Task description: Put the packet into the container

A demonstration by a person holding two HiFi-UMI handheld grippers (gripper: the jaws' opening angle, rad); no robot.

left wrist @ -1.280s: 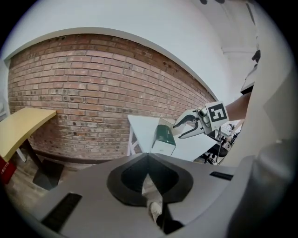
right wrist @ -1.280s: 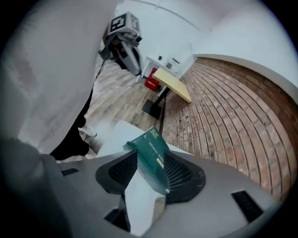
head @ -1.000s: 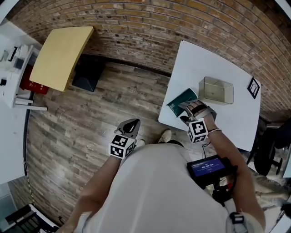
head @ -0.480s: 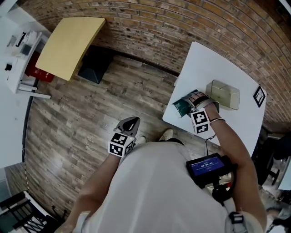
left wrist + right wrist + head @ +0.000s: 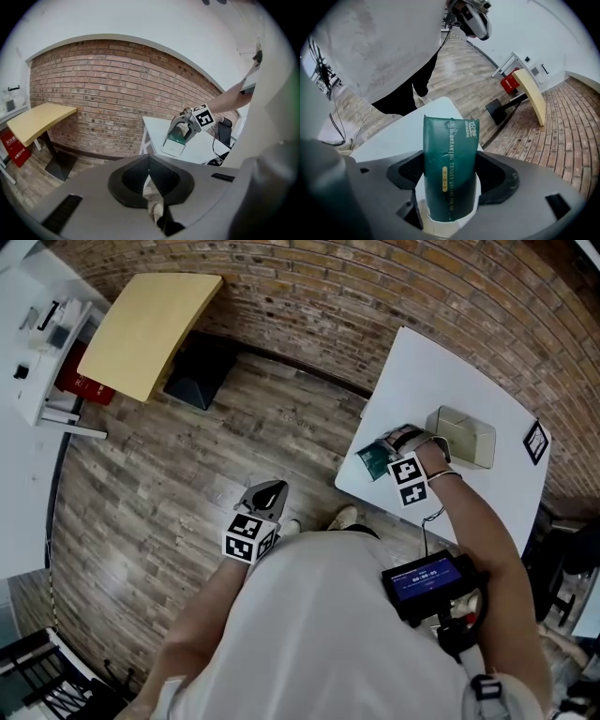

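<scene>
From above, the right gripper (image 5: 389,448) points down over the packet (image 5: 373,462) at the table (image 5: 422,371) edge, with the container (image 5: 461,435) just beyond it. Left gripper view: the left gripper (image 5: 149,176) is closed and empty. Right gripper view: the jaws, just widened, straddle the packet loosely.

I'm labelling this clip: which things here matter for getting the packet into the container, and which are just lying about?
Job in hand: green packet, container, white table.
Lying about: yellow table, red box, square marker tag.

The right tool (image 5: 392,448) has tipped down over the packet (image 5: 374,463), its jaws just opening wider around it.
</scene>
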